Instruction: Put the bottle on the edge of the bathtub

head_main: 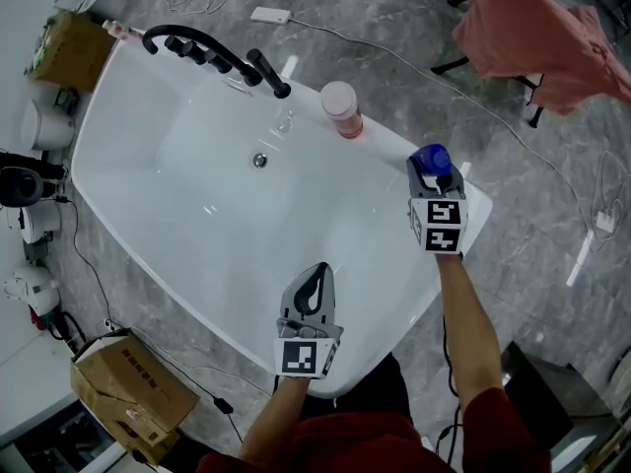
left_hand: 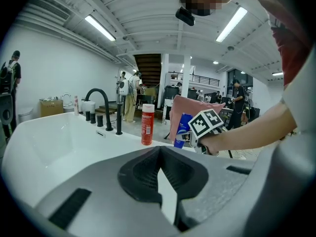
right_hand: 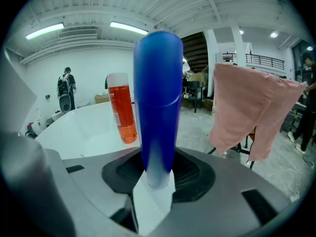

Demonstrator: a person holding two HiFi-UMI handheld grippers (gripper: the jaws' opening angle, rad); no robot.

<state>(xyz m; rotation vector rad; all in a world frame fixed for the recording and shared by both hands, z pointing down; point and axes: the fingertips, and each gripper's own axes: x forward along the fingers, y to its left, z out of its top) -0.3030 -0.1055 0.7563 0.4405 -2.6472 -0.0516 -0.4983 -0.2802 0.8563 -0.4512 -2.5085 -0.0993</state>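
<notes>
Grip comes first here: the right gripper (head_main: pixel 435 181) is clamped on the blue bottle (head_main: pixel 431 158) low on its body. The bottle rises upright from between the jaws, presumably so it can be stood down without tipping. It sits at the near right corner of the bathtub (head_main: pixel 390 152), over the white rim, though I cannot tell whether its base touches yet. Further along the same rim stands a red bottle (head_main: pixel 342 109), well apart, past which is the black faucet (head_main: pixel 212 52). The left gripper (head_main: pixel 314 299) hangs over the near side of the tub with its jaws drawn together on nothing, seemingly kept clear.
</notes>
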